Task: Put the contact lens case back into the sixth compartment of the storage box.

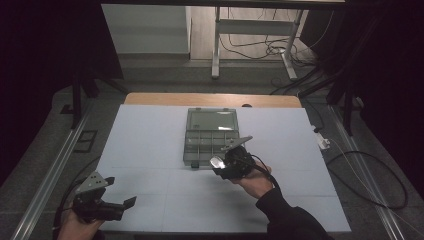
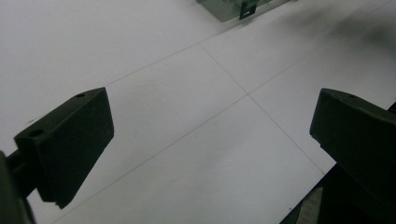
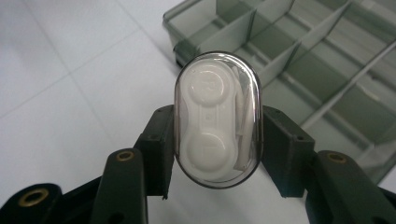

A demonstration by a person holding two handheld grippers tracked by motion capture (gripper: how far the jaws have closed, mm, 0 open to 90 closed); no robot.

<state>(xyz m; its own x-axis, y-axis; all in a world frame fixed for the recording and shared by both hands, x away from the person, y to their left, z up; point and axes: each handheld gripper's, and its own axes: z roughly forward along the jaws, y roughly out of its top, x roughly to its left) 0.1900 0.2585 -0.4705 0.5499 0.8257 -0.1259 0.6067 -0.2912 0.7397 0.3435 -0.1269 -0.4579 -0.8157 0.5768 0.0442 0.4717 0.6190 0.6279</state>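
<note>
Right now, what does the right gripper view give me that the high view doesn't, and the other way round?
Right gripper view: the contact lens case up close, a white two-well holder under a clear oval shell, clamped between the right gripper jaws.

High view: the left gripper open at the table's near-left corner, and the organiser box's raised lid.

Both: the case held just in front of the open, divided organiser box, not yet in a compartment.

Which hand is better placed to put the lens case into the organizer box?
Right. The right tool already grips the lens case beside the open box; the left tool is open, near the table edge.
</note>
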